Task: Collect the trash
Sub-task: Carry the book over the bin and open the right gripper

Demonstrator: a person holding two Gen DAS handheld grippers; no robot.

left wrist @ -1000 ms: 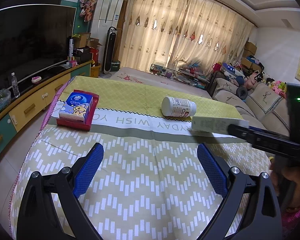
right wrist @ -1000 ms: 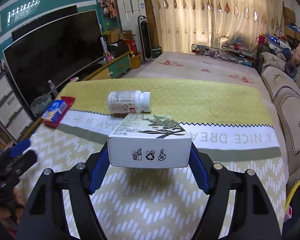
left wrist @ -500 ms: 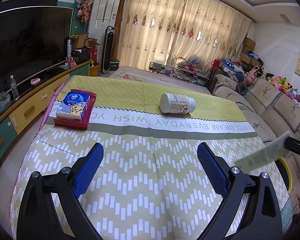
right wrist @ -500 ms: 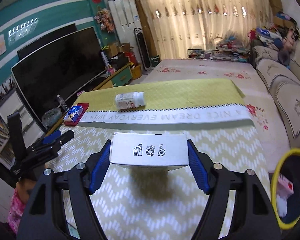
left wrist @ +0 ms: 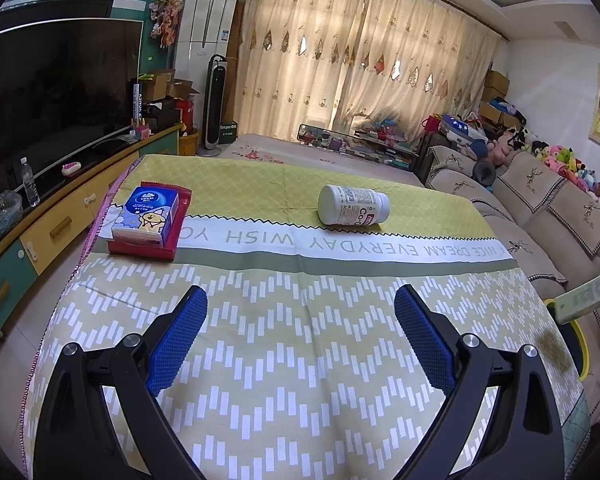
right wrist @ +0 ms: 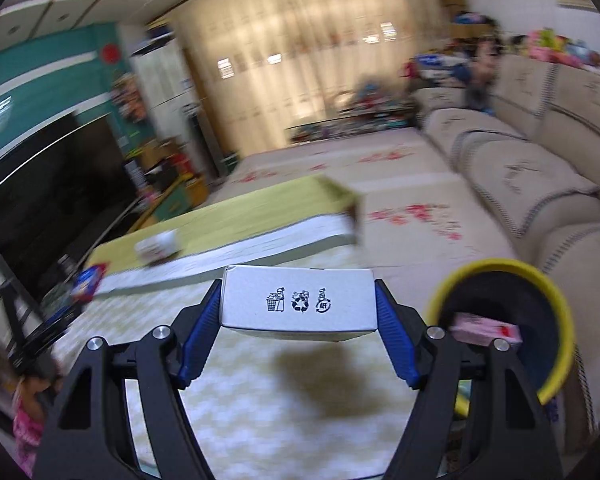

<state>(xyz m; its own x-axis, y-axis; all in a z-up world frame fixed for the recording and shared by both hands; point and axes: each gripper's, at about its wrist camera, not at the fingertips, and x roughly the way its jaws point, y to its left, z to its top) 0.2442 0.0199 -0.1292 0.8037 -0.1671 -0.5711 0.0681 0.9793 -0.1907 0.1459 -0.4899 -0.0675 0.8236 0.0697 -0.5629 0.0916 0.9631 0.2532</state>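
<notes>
My right gripper (right wrist: 298, 320) is shut on a white cardboard box (right wrist: 298, 302) with recycling symbols and holds it above the table's right edge, just left of a yellow-rimmed black bin (right wrist: 540, 280). A pink packet (right wrist: 486, 328) lies inside the bin. The box also shows at the right edge of the left wrist view (left wrist: 588, 296). My left gripper (left wrist: 300, 332) is open and empty above the near part of the table. A white pill bottle (left wrist: 352, 205) lies on its side at the far middle.
A blue tissue pack on a red tray (left wrist: 150, 220) sits at the far left of the patterned tablecloth (left wrist: 300, 344). A sofa (right wrist: 540, 184) stands to the right, a TV cabinet (left wrist: 40, 224) to the left. The right wrist view is motion-blurred.
My right gripper has carried the white box from the table's middle to the right, near the yellow-rimmed bin. My left gripper has barely moved.
</notes>
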